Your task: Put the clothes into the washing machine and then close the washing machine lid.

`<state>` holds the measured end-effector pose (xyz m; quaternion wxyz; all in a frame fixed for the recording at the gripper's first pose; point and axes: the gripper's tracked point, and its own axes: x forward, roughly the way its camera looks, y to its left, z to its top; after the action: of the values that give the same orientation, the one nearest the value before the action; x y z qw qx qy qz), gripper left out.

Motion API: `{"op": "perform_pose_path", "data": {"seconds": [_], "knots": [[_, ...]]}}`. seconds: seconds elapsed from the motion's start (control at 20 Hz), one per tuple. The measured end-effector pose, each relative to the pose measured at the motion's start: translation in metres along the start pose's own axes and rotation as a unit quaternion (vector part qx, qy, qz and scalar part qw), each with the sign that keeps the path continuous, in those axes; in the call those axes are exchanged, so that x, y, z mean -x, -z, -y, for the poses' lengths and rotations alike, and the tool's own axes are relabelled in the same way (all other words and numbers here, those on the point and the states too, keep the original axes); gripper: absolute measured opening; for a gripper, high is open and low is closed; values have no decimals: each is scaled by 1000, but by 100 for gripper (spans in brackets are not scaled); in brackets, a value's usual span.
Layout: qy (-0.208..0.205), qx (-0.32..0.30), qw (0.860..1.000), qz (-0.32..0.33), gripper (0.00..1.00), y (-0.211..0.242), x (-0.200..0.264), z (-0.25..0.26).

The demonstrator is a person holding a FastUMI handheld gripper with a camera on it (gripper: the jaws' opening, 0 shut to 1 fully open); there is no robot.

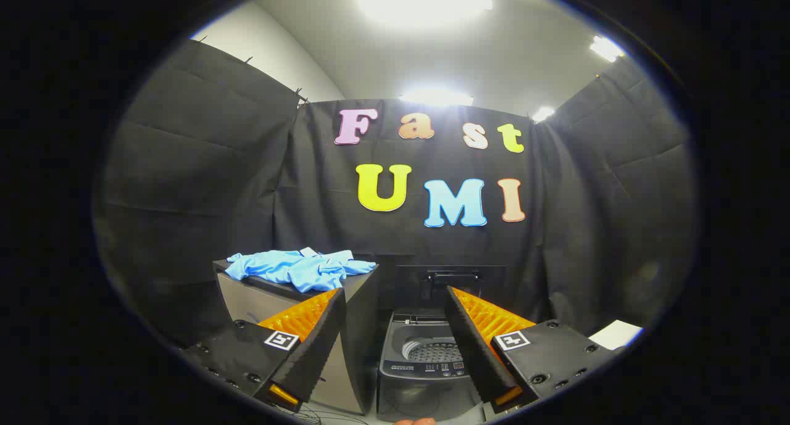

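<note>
Your gripper (395,345) wide open, holding nothing, 2 fingers framing washing machine (426,366) at lower centre. Lid (450,283) raised, drum ready for loading. Blue clothes (302,268) heaped on cabinet (247,295) left of centre: swing there first.

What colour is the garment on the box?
Light blue garment, clearest in the gripper view, beyond the open fingers.

I'm seeing the light blue clothes (302,268) lying crumpled on top of a grey cabinet (259,301), left of the grey washing machine (426,366), which is standing with its lid (450,284) raised upright, drum exposed
</note>
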<state>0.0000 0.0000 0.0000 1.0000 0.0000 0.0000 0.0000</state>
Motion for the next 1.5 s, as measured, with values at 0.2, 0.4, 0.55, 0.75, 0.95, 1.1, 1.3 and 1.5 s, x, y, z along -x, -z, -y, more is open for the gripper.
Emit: {"op": "perform_pose_path", "data": {"seconds": [0.2,0.4,0.55,0.75,0.95,1.1,1.3,1.5], "knots": [[3,0,1000,-2,99,0,5,-3],[9,-4,1000,-8,99,5,6,0],[16,-5,1000,-10,99,6,12,5],[20,-5,1000,-11,99,6,14,7],[21,-1,1000,-10,99,5,15,8],[23,-6,1000,-7,99,2,15,9],[26,-4,1000,-10,99,3,16,10],[31,-9,999,-14,99,6,16,11]]}}
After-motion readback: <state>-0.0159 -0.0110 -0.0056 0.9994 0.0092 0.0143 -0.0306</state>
